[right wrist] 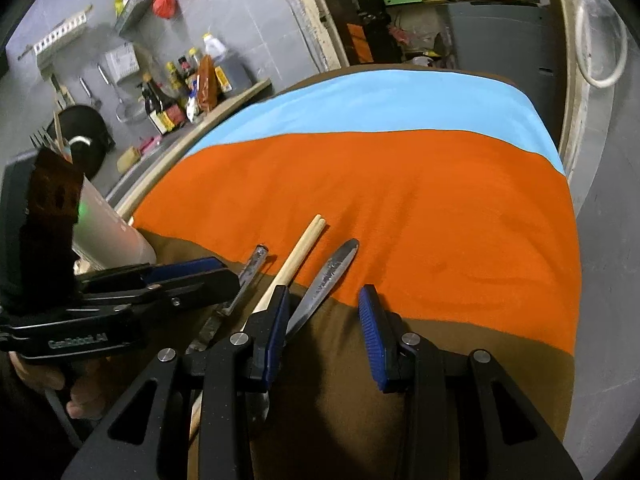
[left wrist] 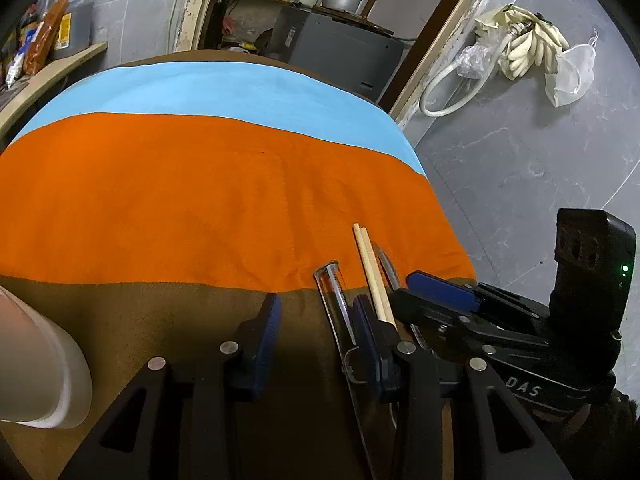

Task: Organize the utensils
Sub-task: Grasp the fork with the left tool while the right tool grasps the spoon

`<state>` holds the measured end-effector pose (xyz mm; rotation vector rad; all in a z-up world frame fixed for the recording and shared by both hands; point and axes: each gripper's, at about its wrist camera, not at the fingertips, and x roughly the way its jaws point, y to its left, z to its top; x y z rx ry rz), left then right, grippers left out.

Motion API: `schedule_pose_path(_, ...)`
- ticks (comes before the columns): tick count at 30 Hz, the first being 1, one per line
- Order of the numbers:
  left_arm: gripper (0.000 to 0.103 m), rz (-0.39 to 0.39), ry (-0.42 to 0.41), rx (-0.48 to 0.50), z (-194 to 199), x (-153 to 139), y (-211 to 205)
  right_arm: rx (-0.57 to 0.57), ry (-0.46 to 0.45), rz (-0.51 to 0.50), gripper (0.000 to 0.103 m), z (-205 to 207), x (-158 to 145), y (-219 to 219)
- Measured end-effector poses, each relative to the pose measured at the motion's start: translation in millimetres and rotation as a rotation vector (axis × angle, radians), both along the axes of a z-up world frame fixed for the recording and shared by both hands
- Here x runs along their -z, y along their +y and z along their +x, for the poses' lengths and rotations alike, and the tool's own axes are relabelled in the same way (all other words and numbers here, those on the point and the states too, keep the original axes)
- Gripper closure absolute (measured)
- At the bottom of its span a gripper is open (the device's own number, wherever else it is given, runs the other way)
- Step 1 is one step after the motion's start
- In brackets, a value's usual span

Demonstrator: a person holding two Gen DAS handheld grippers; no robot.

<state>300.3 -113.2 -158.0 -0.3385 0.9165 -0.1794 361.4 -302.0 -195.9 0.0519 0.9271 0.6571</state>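
A pair of wooden chopsticks [left wrist: 370, 268] [right wrist: 298, 256], a metal peeler [left wrist: 336, 300] [right wrist: 250, 272] and a metal knife [right wrist: 326, 280] [left wrist: 386, 266] lie side by side on the striped cloth [left wrist: 200, 200] [right wrist: 440, 216]. My left gripper [left wrist: 316, 332] is open and empty; the peeler lies just inside its right finger. My right gripper [right wrist: 326, 332] is open and empty, with the knife's lower part between its jaws near the left finger. Each gripper shows in the other's view, the right one [left wrist: 444, 296] and the left one [right wrist: 188, 276].
A white cup [left wrist: 36, 364] [right wrist: 112, 228] stands at the left of the cloth. A counter with bottles [right wrist: 180, 92] and a black pan [right wrist: 86, 144] lies far left. The table's right edge drops to a grey floor with a hose [left wrist: 452, 84].
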Motion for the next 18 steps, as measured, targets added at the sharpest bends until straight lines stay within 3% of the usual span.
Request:
schedule_pose_path(5, 0.067, 0.012, 0.010, 0.007, 2, -1, 0, 0.008, -0.042, -0.105, 0.076, -8, -7, 3)
schedule_pose_path(8, 0.067, 0.025, 0.026, 0.022, 5, -2, -2, 0.029, -0.025, -0.080, 0.084, -4, -10, -7)
schedule_pose_path(10, 0.067, 0.077, 0.043, 0.062, 8, -4, -10, 0.040, -0.012, -0.053, 0.088, -1, -10, -13)
schedule_pose_path(18, 0.067, 0.234, 0.073, 0.124, 14, -8, -34, 0.020, 0.067, 0.049, 0.088, 19, 5, -20)
